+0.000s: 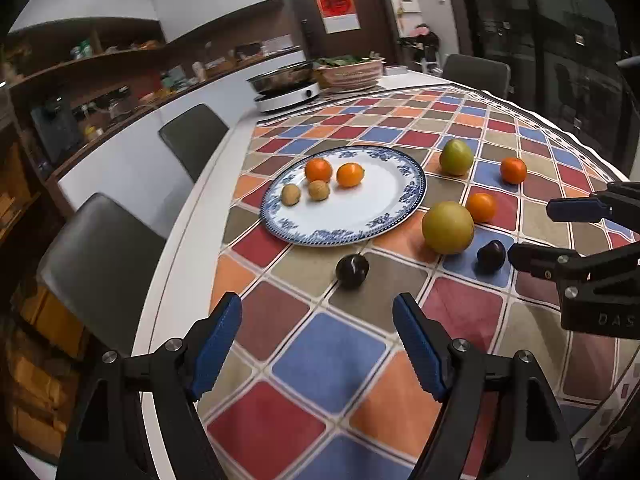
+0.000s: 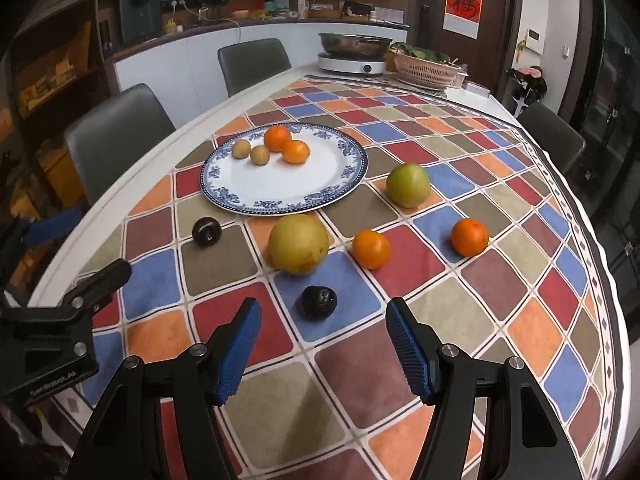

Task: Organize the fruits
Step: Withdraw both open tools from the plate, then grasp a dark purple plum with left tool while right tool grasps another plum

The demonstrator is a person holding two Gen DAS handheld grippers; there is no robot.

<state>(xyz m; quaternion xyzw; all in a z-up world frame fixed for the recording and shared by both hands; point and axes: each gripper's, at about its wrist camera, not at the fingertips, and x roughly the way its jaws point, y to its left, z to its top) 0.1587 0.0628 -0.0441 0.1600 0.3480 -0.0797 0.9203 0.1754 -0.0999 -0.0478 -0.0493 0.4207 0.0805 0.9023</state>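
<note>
A blue-rimmed white plate [image 1: 372, 216] [image 2: 304, 192] holds two oranges [image 1: 319, 169] and two small brown fruits [image 1: 291, 194]. On the checked cloth lie a yellow-green pear [image 1: 447, 227] [image 2: 298, 244], a green apple [image 1: 456, 157] [image 2: 408, 185], two oranges [image 1: 481, 207] [image 2: 371, 249], and two dark plums [image 1: 352, 271] [image 2: 319, 301]. My left gripper [image 1: 318, 312] is open and empty, just short of one plum. My right gripper [image 2: 322, 316] is open and empty, with the other plum close ahead between its fingers; it also shows in the left wrist view [image 1: 532, 232].
An induction cooker with a steel pot [image 2: 354, 54] and a pink basket of greens [image 2: 426, 68] stand at the table's far end. Grey chairs [image 2: 116, 136] line the left edge. The cloth's edge [image 2: 600, 280] runs down the right.
</note>
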